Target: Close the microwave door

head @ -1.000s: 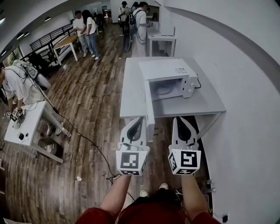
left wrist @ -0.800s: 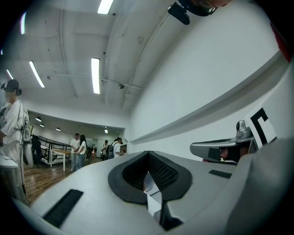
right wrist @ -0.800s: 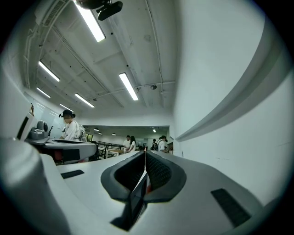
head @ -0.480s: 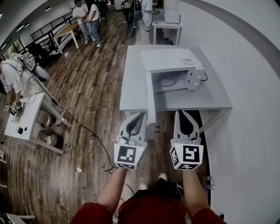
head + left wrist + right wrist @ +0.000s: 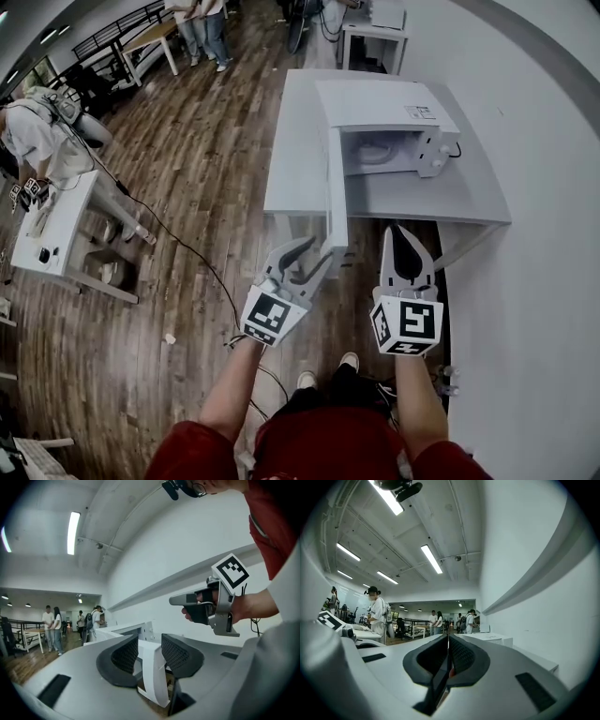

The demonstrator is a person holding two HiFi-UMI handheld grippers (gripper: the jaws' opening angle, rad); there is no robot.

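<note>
White boxy microwave [image 5: 389, 103], smooth casing, sits on a pale grey flat-topped table [image 5: 412, 202] by the wall. Its flat white slab door [image 5: 337, 192] hangs wide open, edge-on toward the person, reaching out past the table's front edge. Dark wood plank floor [image 5: 187, 178], streaky grain. On the left gripper [image 5: 321, 251] (grey shell, black ribbed pads [image 5: 124, 654]) the jaws have just been opening. They now stand apart with the door's free edge between them, not clamped. On the right gripper [image 5: 401, 234] the jaws are together with nothing in them, beside the door and clear of it.
</note>
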